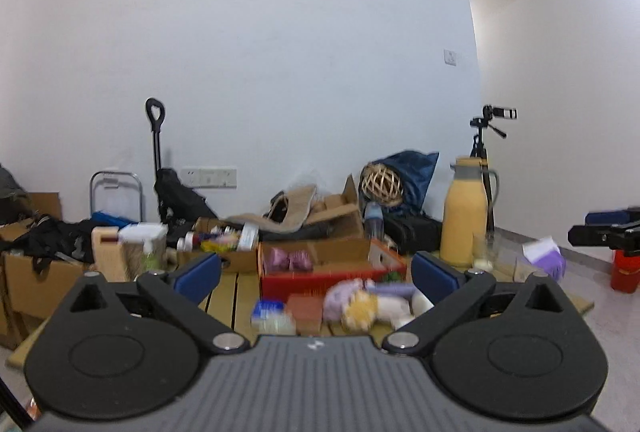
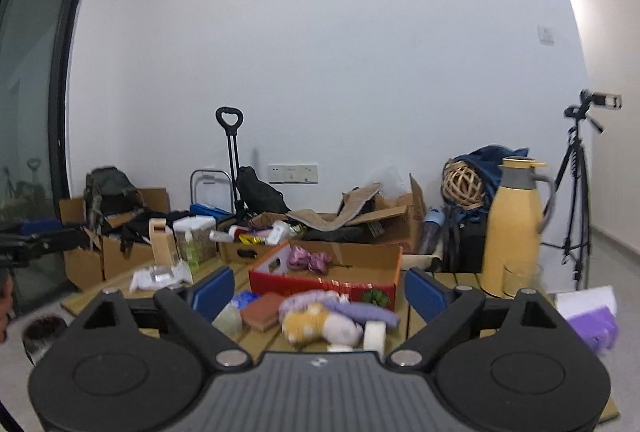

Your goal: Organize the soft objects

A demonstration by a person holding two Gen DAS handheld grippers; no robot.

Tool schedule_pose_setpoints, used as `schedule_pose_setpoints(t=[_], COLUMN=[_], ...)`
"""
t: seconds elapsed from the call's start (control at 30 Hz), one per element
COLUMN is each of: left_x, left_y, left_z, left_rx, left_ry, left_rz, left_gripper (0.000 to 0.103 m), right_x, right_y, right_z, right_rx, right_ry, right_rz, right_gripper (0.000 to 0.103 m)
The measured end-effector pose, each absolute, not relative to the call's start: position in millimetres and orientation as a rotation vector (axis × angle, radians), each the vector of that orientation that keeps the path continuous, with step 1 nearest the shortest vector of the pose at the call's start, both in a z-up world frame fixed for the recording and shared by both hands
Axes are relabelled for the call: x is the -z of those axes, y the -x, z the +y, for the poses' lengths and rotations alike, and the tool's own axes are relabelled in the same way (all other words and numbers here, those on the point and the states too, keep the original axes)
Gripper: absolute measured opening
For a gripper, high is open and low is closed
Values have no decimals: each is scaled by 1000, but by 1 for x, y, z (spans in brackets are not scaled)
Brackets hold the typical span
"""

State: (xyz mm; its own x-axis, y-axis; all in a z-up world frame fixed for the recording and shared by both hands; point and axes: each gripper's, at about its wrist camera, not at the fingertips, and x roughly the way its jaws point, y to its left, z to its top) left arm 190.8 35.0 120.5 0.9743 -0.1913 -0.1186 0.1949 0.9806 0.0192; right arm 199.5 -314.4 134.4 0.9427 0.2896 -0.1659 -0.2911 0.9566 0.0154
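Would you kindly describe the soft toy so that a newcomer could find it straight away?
Find the wooden slatted table and the red-sided cardboard box on it. In front of that box lies the plush toy, beside a brown block; it alone is fluffy, yellow, lilac and white.

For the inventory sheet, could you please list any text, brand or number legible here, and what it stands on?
No text can be read.
Red cardboard box: front print too blurred.
Blue-and-white packet: label blurred.
Left claw body: a small white mark, not legible lettering.
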Motion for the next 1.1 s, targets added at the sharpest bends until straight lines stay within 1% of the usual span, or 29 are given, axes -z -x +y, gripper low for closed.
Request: schedule_pose_setpoints(t=[0.1,0.17,0.27,0.37,0.47,0.83,1.1], left_x=[-93,-79,-66,-61,-59,-43,-28], left_y=[-156,-144,-142,-141,-143,-185,-243], left_z=[23,18,15,11,9,4,0], left_rx=[171,186,212,208,212,223,203], left_ry=[-92,-105,-111,-112,-101,-85,-70], left_rz=[104,122,175,185,191,260,321], left_gripper=[103,103,103,103,103,103,103], right_x=[-105,-86,-63,-48,-39,-29,-18], right_y=[-159,-140,-125,-118,-112,-148,-197], right_z=[-303,-298,-297,-297,-296,-283,-281], right_rx=[-262,-258,-270,-246,-237,-257,-238], right_ry=[62,60,44,27,35,42,34], right_rz=[135,137,194,245,257,283,320], right_gripper=[98,98,99,99,99,98,97])
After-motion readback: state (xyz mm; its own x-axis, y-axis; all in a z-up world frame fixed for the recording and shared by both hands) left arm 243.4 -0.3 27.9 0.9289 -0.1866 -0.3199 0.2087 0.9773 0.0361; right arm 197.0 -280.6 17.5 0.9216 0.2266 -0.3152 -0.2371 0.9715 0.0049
